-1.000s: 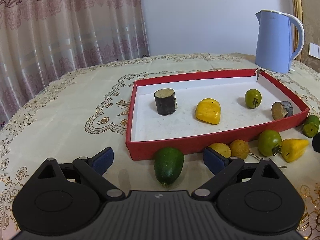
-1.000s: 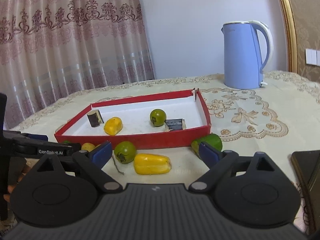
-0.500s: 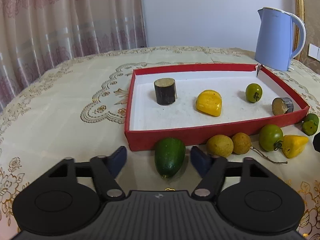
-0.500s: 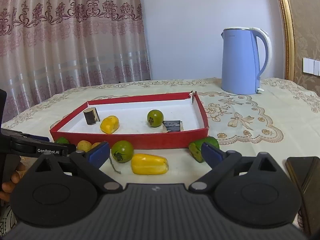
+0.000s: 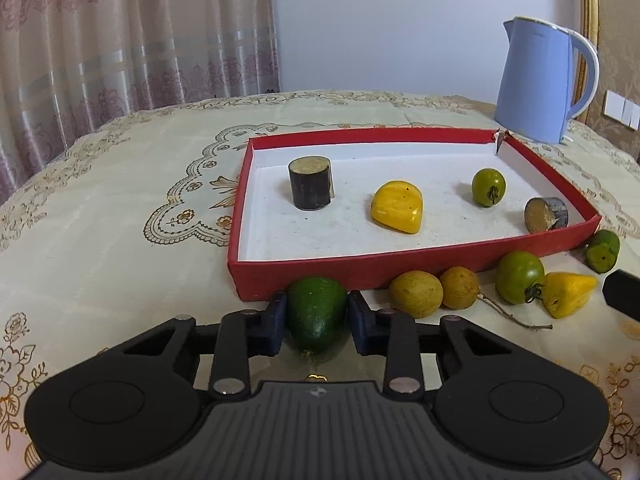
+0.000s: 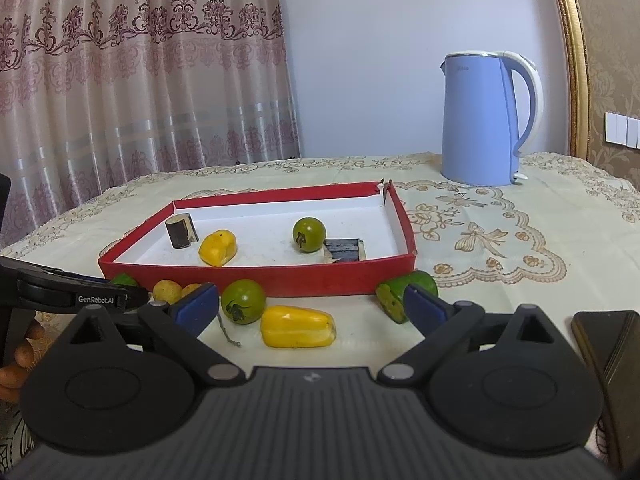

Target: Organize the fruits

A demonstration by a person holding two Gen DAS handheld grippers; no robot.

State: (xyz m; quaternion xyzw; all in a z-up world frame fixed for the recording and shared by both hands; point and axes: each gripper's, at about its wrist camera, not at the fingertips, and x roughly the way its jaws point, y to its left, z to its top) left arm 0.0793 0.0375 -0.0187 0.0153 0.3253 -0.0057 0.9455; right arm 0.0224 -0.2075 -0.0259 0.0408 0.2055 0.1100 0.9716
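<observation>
Your left gripper (image 5: 317,320) points down at the table (image 5: 100,248) from the 6 o'clock edge of its own view. Its jaws are closing, and both blue pads (image 5: 276,322) already sit against the sides of the dark green fruit (image 5: 316,314) between them. That fruit lies on the cloth, touching the near wall of the red tray (image 5: 400,260), with its narrow end toward you.

Your right gripper (image 6: 310,304) tilts down less steeply, and its jaws stand wide with nothing gripped. The yellow pepper (image 6: 298,327) and the green tomato (image 6: 243,301) lie on the cloth in the gap between its pads, neither touched. The cut green fruit (image 6: 400,294) lies partly behind the right pad, at 1 o'clock from the pepper.

In the right wrist view, your left tool comes in from 9 o'clock, with fingers (image 6: 20,356) of your hand visible below it. White lettering on its arm reads "GenRobot.AI" (image 6: 96,300).

Inside the tray are two dark cylinders (image 5: 310,188), a yellow piece (image 5: 396,207) and a small green tomato (image 5: 488,187). Two round yellow fruits (image 5: 416,293) lie outside the near wall, at 3 o'clock from the held fruit. A blue kettle (image 6: 484,120) stands at 1 o'clock beyond the tray; the small mark near its top is too faint to read. A dark phone (image 6: 612,344) lies at the 3 o'clock edge.
</observation>
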